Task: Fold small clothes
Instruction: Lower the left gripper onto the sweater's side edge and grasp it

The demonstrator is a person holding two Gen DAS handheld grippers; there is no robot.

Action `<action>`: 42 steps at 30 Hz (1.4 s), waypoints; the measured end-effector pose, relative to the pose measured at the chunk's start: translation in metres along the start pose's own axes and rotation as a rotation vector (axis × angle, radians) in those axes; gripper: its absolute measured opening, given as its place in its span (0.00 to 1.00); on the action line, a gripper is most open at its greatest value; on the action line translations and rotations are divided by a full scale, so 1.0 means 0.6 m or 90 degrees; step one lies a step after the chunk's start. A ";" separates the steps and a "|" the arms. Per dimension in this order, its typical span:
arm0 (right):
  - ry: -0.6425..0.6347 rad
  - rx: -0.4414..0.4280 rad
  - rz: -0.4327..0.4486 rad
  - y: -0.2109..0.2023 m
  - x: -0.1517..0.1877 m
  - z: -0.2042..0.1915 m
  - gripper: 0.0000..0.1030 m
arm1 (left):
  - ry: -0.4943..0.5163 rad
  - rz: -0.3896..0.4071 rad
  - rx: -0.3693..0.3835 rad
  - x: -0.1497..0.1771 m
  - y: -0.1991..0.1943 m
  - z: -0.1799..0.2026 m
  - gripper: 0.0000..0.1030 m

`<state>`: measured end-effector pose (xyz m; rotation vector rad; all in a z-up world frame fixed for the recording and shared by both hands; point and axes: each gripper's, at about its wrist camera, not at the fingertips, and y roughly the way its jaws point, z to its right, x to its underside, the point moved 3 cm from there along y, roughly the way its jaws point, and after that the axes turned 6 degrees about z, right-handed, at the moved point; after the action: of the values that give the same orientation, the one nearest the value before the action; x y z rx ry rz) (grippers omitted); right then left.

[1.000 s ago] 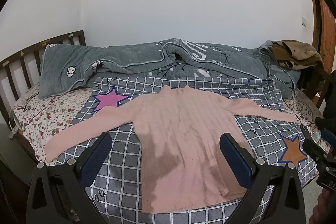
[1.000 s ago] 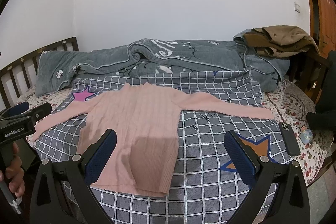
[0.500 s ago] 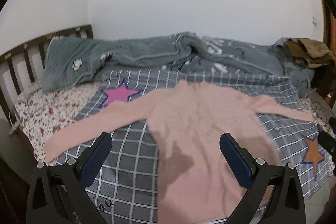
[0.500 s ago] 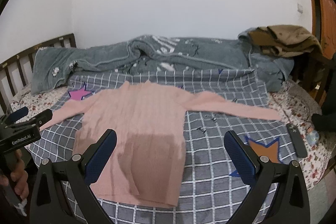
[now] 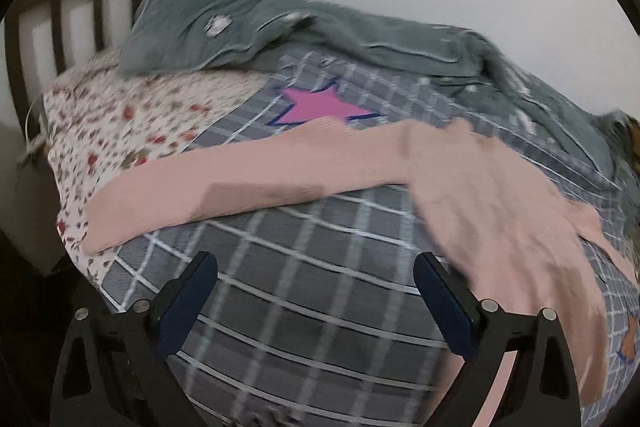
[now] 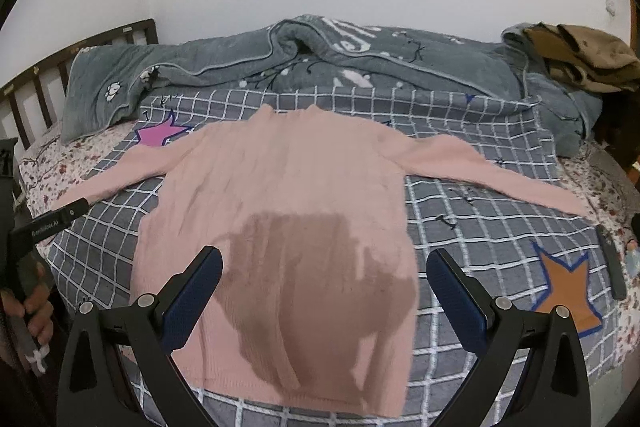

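A pink knit sweater [image 6: 288,187] lies flat on the bed, face down or up I cannot tell, both sleeves spread out sideways. Its left sleeve [image 5: 224,187] stretches across the left wrist view, cuff near the bed's left edge. My left gripper [image 5: 316,291] is open above the checked cover, just in front of that sleeve, holding nothing. My right gripper [image 6: 324,283] is open over the sweater's lower body, where its shadow falls. In the right wrist view the left gripper [image 6: 44,227] shows at the far left, held by a hand [image 6: 34,311].
The grey checked cover [image 6: 472,223] with pink and orange stars lies over a floral sheet [image 5: 132,123]. A rumpled grey quilt [image 6: 320,63] runs along the back, brown clothing [image 6: 580,55] at the right. A wooden headboard [image 5: 76,11] stands left. A dark phone [image 6: 610,267] lies near the right edge.
The left gripper has swung left and down toward the left sleeve, its view blurred by motion. The right gripper has come closer over the sweater's body. Both stay open.
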<state>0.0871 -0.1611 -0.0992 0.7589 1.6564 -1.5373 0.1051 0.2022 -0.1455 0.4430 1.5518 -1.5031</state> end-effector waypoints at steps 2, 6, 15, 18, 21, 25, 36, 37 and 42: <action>0.007 -0.019 -0.006 0.015 0.002 -0.007 0.97 | -0.028 -0.008 -0.011 -0.002 0.019 -0.036 0.94; 0.017 -0.045 -0.021 0.043 0.002 -0.020 0.95 | -0.094 -0.033 0.002 -0.002 0.051 -0.095 0.92; 0.013 -0.043 -0.046 0.092 0.009 -0.046 0.91 | -0.216 -0.086 -0.016 0.003 0.120 -0.204 0.72; 0.007 -0.035 -0.045 0.100 0.000 -0.047 0.91 | -0.250 -0.091 -0.017 0.008 0.138 -0.223 0.67; 0.008 -0.024 -0.037 0.104 -0.012 -0.040 0.91 | -0.271 -0.072 -0.021 0.005 0.140 -0.237 0.67; 0.025 -0.017 -0.027 0.105 -0.024 -0.027 0.91 | -0.280 -0.066 -0.034 -0.003 0.149 -0.247 0.67; 0.061 -0.002 -0.013 0.102 -0.022 0.021 0.91 | -0.210 0.000 -0.144 -0.054 0.121 -0.222 0.11; 0.065 -0.002 -0.012 0.102 -0.023 0.027 0.91 | -0.206 0.007 -0.145 -0.061 0.118 -0.217 0.11; 0.065 -0.001 -0.006 0.100 -0.028 0.059 0.91 | -0.167 0.059 -0.123 -0.113 0.088 -0.158 0.11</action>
<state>0.1506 -0.1889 -0.1189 0.8422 1.7374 -1.5265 0.1488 0.3220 -0.1381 0.1948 1.4313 -1.2707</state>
